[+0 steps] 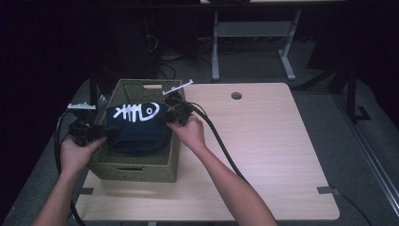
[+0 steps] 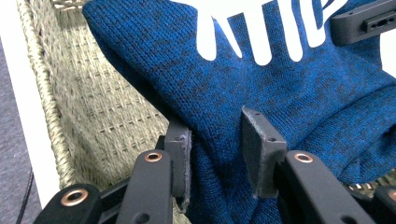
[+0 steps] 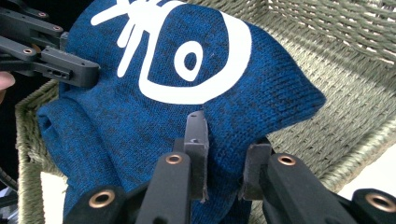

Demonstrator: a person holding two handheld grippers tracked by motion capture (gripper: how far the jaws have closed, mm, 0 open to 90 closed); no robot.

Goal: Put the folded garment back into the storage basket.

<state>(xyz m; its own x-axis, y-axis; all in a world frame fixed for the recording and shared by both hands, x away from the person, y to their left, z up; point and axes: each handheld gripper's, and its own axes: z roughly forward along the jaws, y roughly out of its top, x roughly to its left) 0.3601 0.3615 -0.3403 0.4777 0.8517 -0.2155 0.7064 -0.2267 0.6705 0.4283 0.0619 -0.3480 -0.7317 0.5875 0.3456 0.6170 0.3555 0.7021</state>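
In the high view, a green woven basket (image 1: 136, 162) sits at the left of the tabletop (image 1: 263, 141). A folded blue sweater (image 1: 139, 127) with a white fish-bone print hangs over the basket's opening, stretched between the two grippers. The left gripper (image 1: 101, 133) meets it at centre left and the right gripper (image 1: 170, 117) just right of the print; both sets of jaws are too dark and small here to read. The room behind is nearly black.

In the left gripper view, the left gripper (image 2: 217, 154) has its jaws clenched on a bunched fold of the sweater (image 2: 280, 84), low in the frame. The print is cut off at the top edge. The basket (image 2: 84, 102) wall fills the left side.

In the right gripper view, the right gripper (image 3: 226, 158) pinches a fold of the sweater (image 3: 140, 126) at lower centre. The left gripper (image 3: 51, 60) reaches in from the upper left; its tips are hidden against the fabric. The basket (image 3: 355, 79) floor lies beneath, at right.
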